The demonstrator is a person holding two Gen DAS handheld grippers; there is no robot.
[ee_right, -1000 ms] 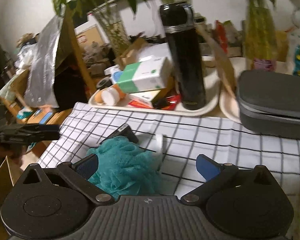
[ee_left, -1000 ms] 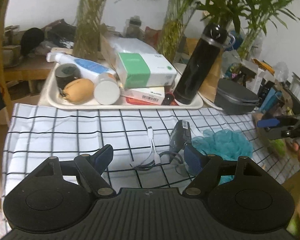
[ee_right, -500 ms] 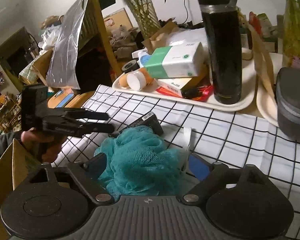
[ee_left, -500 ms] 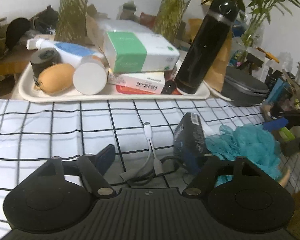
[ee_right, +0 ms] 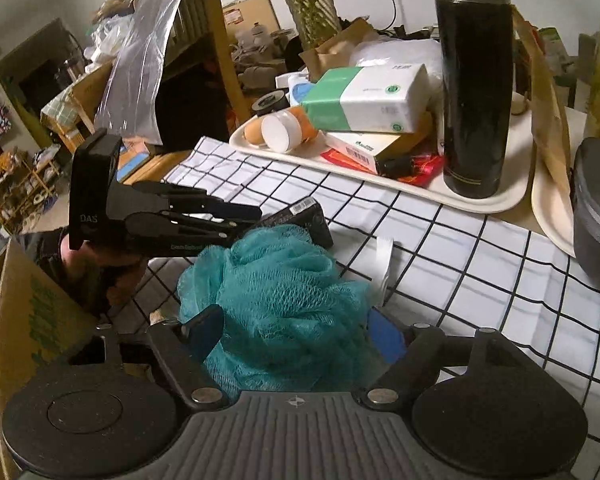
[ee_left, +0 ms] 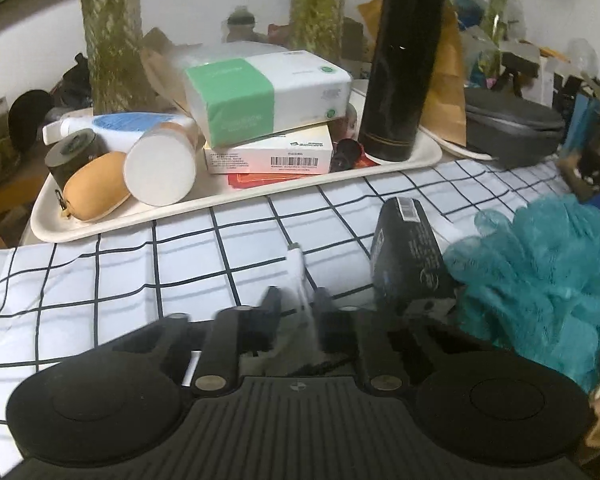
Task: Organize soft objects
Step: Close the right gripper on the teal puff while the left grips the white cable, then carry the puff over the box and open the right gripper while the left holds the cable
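Observation:
A teal mesh bath pouf (ee_right: 284,296) lies on the black-and-white checked cloth (ee_right: 480,264), and it also shows at the right in the left wrist view as the pouf (ee_left: 540,280). My right gripper (ee_right: 294,334) straddles it; its jaws are closing and both pads touch the pouf's sides. A white adapter cable (ee_left: 298,268) runs between the fingers of my left gripper (ee_left: 298,304), whose jaws are closing onto it in a blurred patch. In the right wrist view the left gripper (ee_right: 244,216) sits just behind the pouf, held by a hand. A black box (ee_left: 412,256) lies between the cable and the pouf.
A cream tray (ee_left: 260,196) at the back holds a tall black flask (ee_left: 404,60), a tissue pack (ee_left: 268,96), boxes and bottles. A grey zip case (ee_right: 596,208) stands to the right. An open cardboard box (ee_right: 20,320) sits below the table's left edge.
My left gripper moved forward and down to the white cable and its jaws came together on it. The right gripper sank over the pouf and its jaws narrowed.

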